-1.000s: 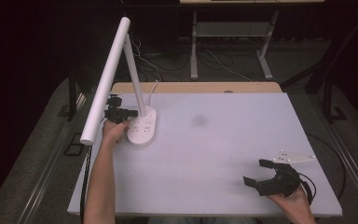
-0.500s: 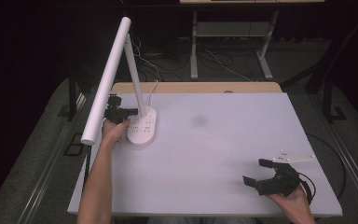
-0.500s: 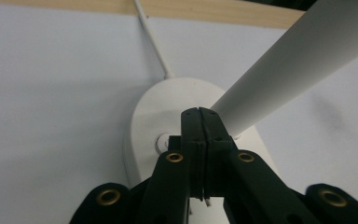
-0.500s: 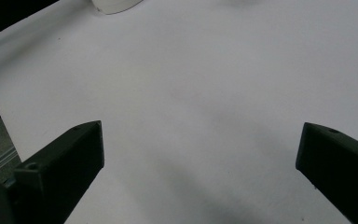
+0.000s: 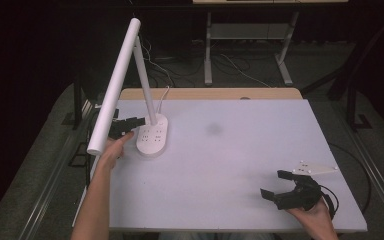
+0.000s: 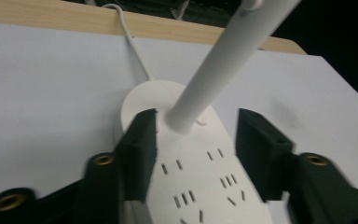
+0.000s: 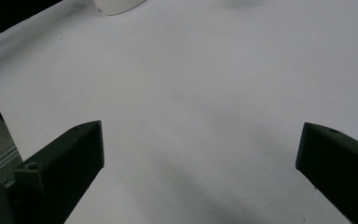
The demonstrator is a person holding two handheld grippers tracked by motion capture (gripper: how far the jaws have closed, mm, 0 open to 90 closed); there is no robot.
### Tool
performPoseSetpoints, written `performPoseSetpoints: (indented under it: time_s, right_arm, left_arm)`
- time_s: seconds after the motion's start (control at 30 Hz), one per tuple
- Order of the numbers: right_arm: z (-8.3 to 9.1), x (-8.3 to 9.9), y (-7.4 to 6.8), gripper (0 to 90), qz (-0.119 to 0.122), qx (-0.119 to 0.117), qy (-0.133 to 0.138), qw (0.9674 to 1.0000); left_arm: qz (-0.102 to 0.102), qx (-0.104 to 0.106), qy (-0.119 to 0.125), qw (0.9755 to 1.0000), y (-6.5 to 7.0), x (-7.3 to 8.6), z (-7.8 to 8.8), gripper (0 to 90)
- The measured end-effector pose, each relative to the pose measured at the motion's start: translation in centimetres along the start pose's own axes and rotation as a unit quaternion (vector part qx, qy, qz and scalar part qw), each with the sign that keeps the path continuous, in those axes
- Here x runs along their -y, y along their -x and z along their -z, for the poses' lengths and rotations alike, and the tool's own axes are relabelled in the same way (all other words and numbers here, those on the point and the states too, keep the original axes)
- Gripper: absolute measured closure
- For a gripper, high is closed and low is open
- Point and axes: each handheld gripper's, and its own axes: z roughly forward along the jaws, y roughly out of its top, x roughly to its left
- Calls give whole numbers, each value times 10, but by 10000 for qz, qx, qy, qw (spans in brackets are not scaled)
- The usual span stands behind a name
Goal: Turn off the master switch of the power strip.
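The left gripper (image 6: pixel 193 140) has just been opening; its fingers now stand apart around the lamp (image 5: pixel 151 137) post at the table's (image 5: pixel 230 165) far-left, releasing it. The right gripper (image 5: pixel 280 186) rests open.

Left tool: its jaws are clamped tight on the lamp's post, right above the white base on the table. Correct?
Not quite. The left tool has jaws standing apart on either side of the lamp's post, touching nothing, above the white base. The left gripper view shows the gaps.
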Motion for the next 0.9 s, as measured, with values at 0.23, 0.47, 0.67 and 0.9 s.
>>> performPoseSetpoints:
  time_s: [0.23, 0.47, 0.67, 0.9]
  right_arm:
    - [0, 0, 0, 2, -1, -10, 6, 10000]
    - [1, 0, 0, 2, -19, -28, 13, 10000]
    - [2, 0, 1, 2, -35, -23, 54, 10000]
    - [1, 0, 0, 2, -34, -41, 27, 10000]
  left_arm:
    - [-79, 345, 164, 9992, 3, 7, 21, 218]
    - [-203, 402, 5, 9990, 16, 18, 35, 22]
    - [-375, 406, -14, 9985, 27, 33, 46, 0]
    - [-473, 578, 155, 9971, 42, 48, 62, 0]
